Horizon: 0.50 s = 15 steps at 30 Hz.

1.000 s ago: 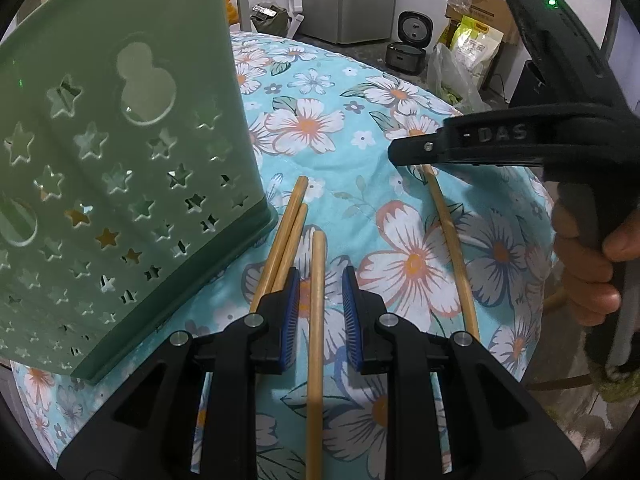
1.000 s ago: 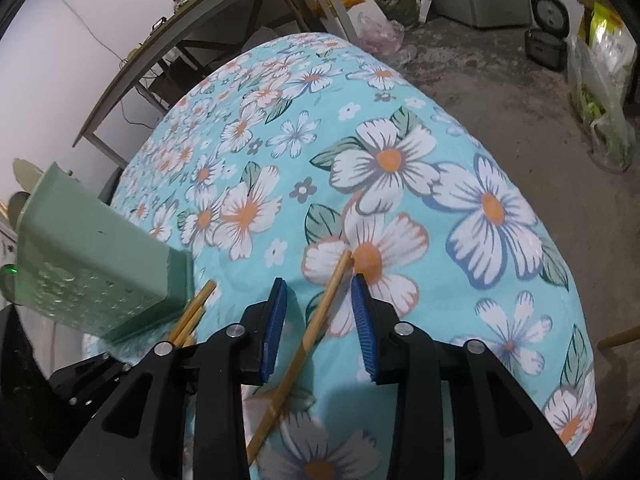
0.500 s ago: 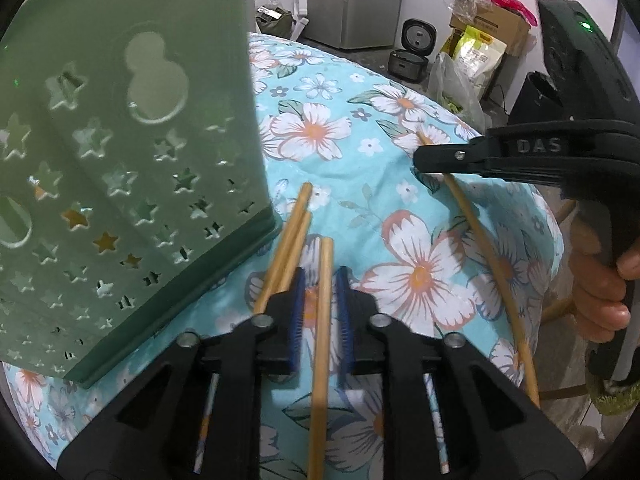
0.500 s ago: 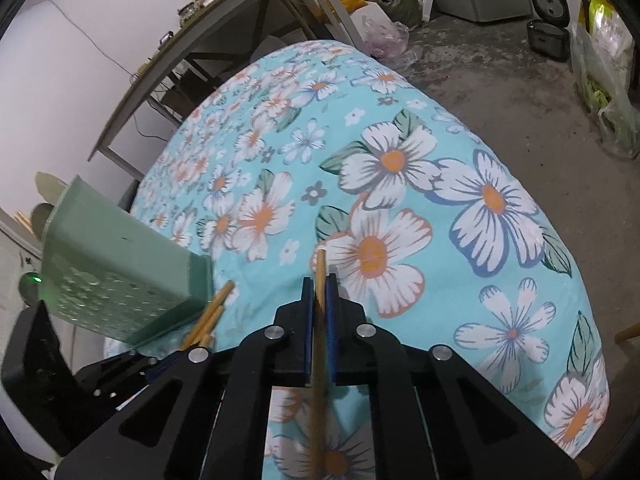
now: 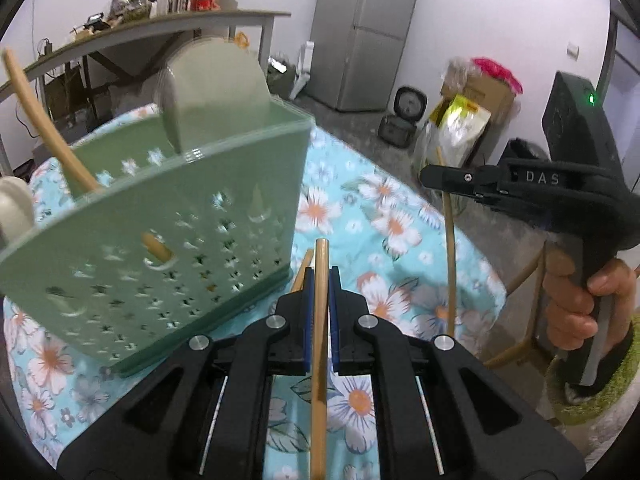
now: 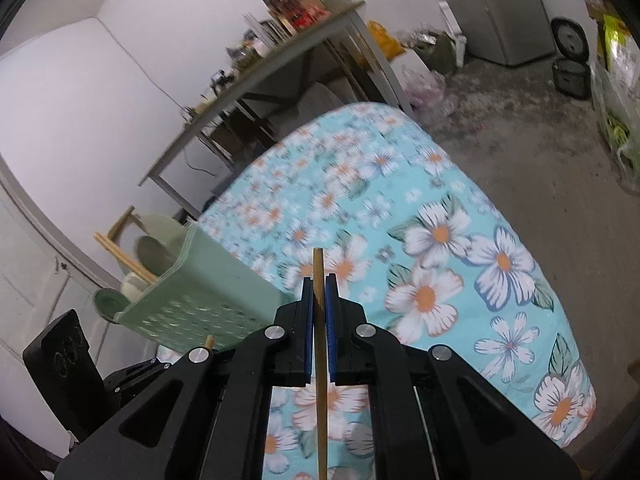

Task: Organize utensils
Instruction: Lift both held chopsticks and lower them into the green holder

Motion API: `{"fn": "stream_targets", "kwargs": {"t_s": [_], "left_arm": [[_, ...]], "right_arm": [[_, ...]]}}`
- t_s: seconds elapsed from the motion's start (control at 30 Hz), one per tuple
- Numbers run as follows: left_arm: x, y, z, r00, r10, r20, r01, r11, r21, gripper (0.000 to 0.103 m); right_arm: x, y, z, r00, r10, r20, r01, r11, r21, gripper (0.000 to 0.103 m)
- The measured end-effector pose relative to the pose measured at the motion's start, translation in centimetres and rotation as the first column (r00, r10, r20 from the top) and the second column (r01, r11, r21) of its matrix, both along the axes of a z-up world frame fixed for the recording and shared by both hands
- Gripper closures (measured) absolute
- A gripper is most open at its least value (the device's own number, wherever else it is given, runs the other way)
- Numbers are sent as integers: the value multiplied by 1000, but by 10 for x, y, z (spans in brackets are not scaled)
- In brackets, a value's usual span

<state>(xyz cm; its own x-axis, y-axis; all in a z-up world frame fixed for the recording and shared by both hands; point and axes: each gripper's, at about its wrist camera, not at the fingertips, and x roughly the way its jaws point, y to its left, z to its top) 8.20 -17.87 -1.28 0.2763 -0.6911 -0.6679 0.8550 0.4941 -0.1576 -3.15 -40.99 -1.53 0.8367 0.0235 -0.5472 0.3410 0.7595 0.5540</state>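
Note:
My left gripper (image 5: 320,277) is shut on a wooden chopstick (image 5: 319,340), held off the floral tablecloth (image 5: 384,216) just right of the green perforated utensil holder (image 5: 180,240). Another chopstick (image 5: 301,271) lies by the holder's base. A wooden handle (image 5: 40,120) and a pale green utensil (image 5: 212,92) stand in the holder. In the left wrist view my right gripper (image 5: 430,178) is in a hand at the right, with a chopstick (image 5: 450,248) hanging from it. The right wrist view shows that gripper (image 6: 319,285) shut on the chopstick (image 6: 320,344) above the cloth, with the holder (image 6: 192,292) to its left.
The table's rounded edge drops to a bare concrete floor (image 6: 540,152) on the right. A grey shelf table (image 6: 280,60) with clutter stands behind, and a fridge (image 5: 360,32), a rice cooker (image 5: 408,104) and bags (image 5: 460,128) stand at the back.
Both grippers closed on a chopstick each and lifted them off the cloth. The left view rose, so the holder's open top with its utensils now shows.

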Motion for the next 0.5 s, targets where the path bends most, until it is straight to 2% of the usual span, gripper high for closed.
{"fn": "stream_targets", "kwargs": {"t_s": [0.3, 0.5], "left_arm": [[3, 48, 57, 997, 71, -13, -72, 988, -137, 96], [10, 84, 98, 991, 136, -4, -133, 962, -238, 96]], "right_arm": [[-8, 20, 23, 998, 18, 53, -15, 998, -57, 97], [-14, 26, 27, 997, 28, 72, -24, 998, -52, 97]]}}
